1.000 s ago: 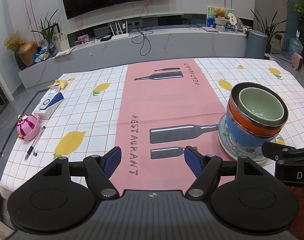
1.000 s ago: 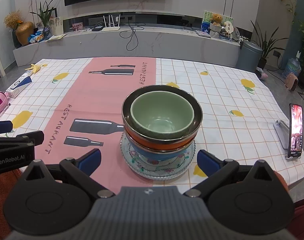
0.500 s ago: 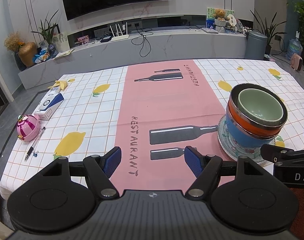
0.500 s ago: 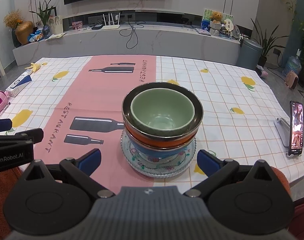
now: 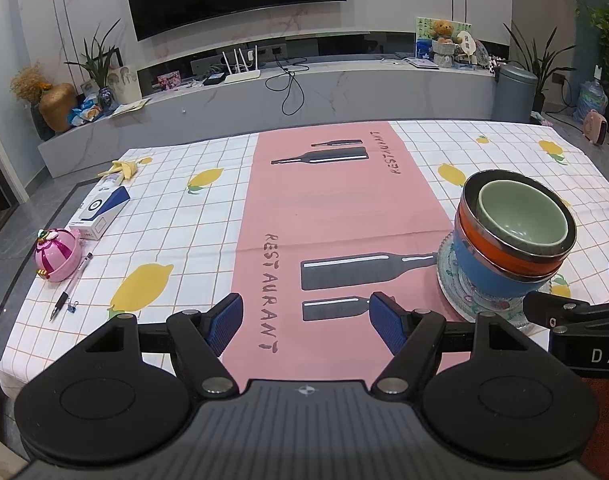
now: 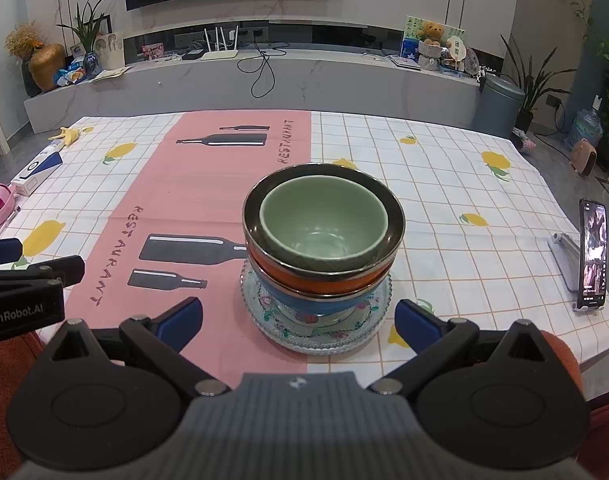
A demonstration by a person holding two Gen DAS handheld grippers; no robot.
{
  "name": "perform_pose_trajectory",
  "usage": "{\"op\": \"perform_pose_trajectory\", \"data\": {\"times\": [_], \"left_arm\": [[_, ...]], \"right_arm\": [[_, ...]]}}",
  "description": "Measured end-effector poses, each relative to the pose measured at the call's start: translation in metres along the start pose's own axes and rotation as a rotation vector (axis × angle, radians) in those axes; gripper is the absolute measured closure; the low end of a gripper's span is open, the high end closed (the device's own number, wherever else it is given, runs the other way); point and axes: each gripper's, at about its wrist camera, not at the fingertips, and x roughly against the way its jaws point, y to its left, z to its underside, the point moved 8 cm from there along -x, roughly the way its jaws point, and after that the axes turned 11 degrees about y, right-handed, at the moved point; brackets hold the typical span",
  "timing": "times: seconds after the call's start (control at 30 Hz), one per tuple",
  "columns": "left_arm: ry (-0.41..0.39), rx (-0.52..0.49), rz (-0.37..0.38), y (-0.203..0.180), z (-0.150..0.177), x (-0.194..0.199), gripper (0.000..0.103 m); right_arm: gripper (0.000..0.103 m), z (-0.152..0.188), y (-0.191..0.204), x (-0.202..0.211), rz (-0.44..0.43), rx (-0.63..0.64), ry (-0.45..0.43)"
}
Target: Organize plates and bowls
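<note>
A stack stands on a patterned glass plate (image 6: 316, 334): a blue bowl (image 6: 304, 300) at the bottom, an orange steel-rimmed bowl (image 6: 324, 280) in it, a green bowl (image 6: 322, 220) on top. The stack also shows at the right of the left wrist view (image 5: 512, 236). My right gripper (image 6: 298, 322) is open and empty, its fingers wide on either side of the plate, just short of it. My left gripper (image 5: 306, 322) is open and empty over the pink strip of the tablecloth, left of the stack.
A phone on a stand (image 6: 590, 256) is at the table's right edge. A pink toy (image 5: 58, 254), a pen (image 5: 70, 286), a white and blue box (image 5: 100, 210) and a banana peel (image 5: 122, 168) lie at the left side.
Both grippers have drawn back a little toward the near table edge; the stack looks slightly farther away. Both stay open.
</note>
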Motion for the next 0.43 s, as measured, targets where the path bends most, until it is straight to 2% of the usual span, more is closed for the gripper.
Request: {"op": "perform_pose_trajectory", "data": {"times": [0.43], "left_arm": [[-0.012, 0.003, 0.007, 0.0002, 0.0008, 0.0022, 0.018]], "right_arm": [[0.003, 0.0010, -0.0001, 0.0001, -0.008, -0.005, 0.006]]}}
